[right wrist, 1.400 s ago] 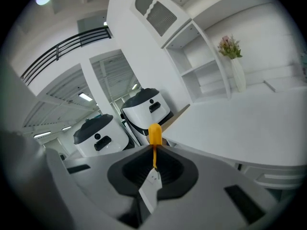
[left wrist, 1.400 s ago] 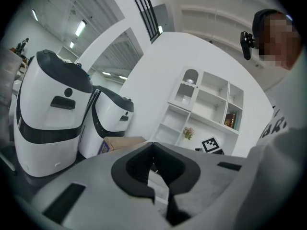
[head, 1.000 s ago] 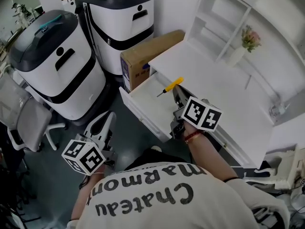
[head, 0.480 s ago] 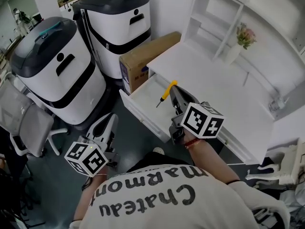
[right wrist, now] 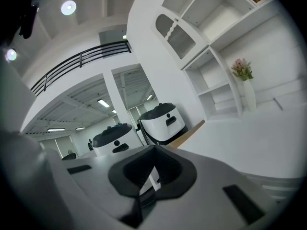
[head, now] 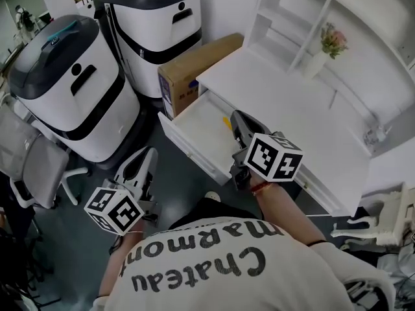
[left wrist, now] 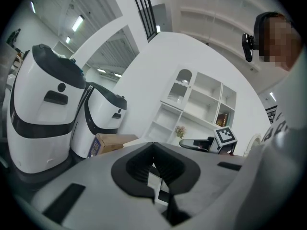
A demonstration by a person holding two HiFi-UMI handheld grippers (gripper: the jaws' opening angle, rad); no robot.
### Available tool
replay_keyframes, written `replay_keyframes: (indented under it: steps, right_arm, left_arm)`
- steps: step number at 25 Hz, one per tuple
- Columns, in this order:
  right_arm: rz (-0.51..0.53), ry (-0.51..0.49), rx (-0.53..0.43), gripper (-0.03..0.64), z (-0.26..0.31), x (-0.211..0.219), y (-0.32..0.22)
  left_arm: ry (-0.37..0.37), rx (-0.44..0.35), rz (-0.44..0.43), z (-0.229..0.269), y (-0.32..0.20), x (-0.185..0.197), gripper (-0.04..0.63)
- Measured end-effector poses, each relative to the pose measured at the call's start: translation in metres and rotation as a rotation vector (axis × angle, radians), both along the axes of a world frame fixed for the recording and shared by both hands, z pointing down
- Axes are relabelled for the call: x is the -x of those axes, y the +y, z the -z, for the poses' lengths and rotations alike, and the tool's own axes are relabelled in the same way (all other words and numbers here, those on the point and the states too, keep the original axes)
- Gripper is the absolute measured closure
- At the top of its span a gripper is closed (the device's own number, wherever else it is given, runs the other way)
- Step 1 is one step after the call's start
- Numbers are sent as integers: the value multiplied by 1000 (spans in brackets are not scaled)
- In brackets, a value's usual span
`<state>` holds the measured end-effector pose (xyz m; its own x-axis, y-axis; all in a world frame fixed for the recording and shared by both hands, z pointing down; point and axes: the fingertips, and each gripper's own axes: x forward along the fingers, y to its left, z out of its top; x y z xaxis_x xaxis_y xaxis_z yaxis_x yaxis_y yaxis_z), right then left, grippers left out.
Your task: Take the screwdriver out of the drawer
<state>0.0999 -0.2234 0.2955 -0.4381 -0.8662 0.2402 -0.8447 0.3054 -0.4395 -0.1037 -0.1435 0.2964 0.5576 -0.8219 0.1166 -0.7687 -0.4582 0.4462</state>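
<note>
The white drawer point(head: 189, 123) stands pulled out of the desk point(head: 292, 109). My right gripper point(head: 235, 118) hovers over the drawer's right end, jaws shut on the screwdriver. Only a bit of the screwdriver's yellow handle point(head: 226, 122) shows beside the fingers; its shaft is hidden. In the right gripper view the right gripper point(right wrist: 154, 147) has its jaws together and the tool does not show. My left gripper point(head: 146, 154) hangs low over the dark floor, left of the drawer, shut and holding nothing. The left gripper point(left wrist: 153, 143) looks towards the desk.
A cardboard box point(head: 194, 63) leans between the desk and two white-and-black machines point(head: 65, 89) point(head: 162, 24). An office chair point(head: 32, 167) is at the far left. A shelf unit point(head: 285, 18) and a vase of flowers point(head: 324, 50) sit on the desk's far side.
The right gripper rose a little with the screwdriver. The tool swung from lying aslant at the fingertips to hanging down, and is now mostly hidden. The left gripper stayed put.
</note>
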Motion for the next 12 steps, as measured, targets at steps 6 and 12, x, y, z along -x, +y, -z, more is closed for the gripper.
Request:
replay_keyframes:
  steps: [6, 12]
  right_arm:
    - [-5, 2, 3, 591, -2, -1, -5]
    - [-5, 17, 13, 591, -7, -3, -13]
  left_arm:
    - [6, -5, 11, 1, -5, 5, 572]
    - [18, 3, 21, -3, -14, 7, 572]
